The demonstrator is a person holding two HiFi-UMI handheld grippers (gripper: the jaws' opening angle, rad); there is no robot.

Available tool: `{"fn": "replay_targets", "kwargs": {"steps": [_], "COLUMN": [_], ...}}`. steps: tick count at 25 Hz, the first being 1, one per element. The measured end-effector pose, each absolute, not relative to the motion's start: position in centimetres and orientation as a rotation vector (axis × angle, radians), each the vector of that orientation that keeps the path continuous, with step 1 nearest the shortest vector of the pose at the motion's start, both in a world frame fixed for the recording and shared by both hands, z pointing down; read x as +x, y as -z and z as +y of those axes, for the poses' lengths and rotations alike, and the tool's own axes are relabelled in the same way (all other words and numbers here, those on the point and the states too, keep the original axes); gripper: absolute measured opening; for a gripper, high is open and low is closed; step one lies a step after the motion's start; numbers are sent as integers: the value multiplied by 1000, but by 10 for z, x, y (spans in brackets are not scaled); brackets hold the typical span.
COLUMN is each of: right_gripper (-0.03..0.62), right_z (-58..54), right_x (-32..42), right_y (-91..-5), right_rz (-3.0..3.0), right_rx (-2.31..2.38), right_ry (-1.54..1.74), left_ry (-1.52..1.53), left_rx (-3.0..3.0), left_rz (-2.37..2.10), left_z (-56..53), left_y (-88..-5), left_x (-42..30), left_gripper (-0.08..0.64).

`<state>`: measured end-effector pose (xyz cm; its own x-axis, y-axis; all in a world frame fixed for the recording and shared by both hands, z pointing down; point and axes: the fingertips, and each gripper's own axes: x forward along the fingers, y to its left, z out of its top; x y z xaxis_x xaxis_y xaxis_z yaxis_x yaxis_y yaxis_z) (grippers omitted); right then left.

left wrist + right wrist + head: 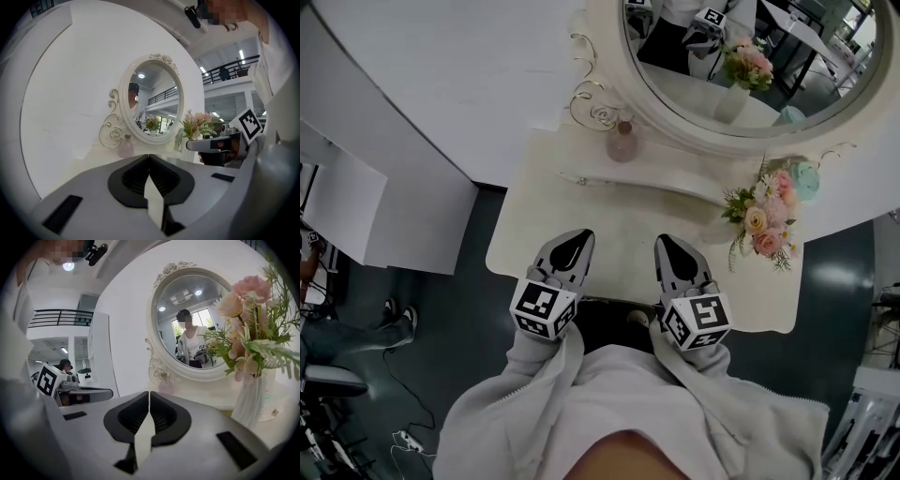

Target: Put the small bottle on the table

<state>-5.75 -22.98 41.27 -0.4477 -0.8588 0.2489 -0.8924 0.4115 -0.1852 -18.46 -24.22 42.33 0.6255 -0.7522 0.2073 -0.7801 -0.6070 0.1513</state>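
Observation:
The small pink bottle point(623, 141) stands upright on the raised back shelf point(675, 174) of the white dressing table point(619, 220), beside the mirror's curled ornament. It also shows as a small bottle point(125, 146) far ahead in the left gripper view and as a faint one point(166, 386) in the right gripper view. My left gripper point(579, 236) hovers over the table's near part, shut with nothing between its jaws point(149, 160). My right gripper point(664, 242) is beside it, a hand's width to the right, also shut and holding nothing point(149, 395). Both are well short of the bottle.
An oval mirror point(750, 66) rises behind the shelf. A white vase of pink flowers point(764, 214) stands at the table's right end, with a teal object point(806, 178) behind it. White wall panels point(403, 141) lie to the left. Dark floor point(459, 309) surrounds the table.

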Motion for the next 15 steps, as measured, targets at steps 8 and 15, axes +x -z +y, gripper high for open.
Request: {"fn": "replay_targets", "kwargs": {"steps": [8,15], "right_gripper": [34,34], "right_z": [-225,-226], "right_x": [-64,-67], "right_y": [-403,-403], "right_rz": [-2607,-2622], "right_rx": [1518,1491], "right_ry": [-386,-372], "left_ry": [-153,-146], "left_rx": [2685,2703], "left_rz": [-1169,-1159], "left_z": [-238,-241], "left_y": [-419,-415], "left_x": [-177,-178], "left_gripper": [15,15]}}
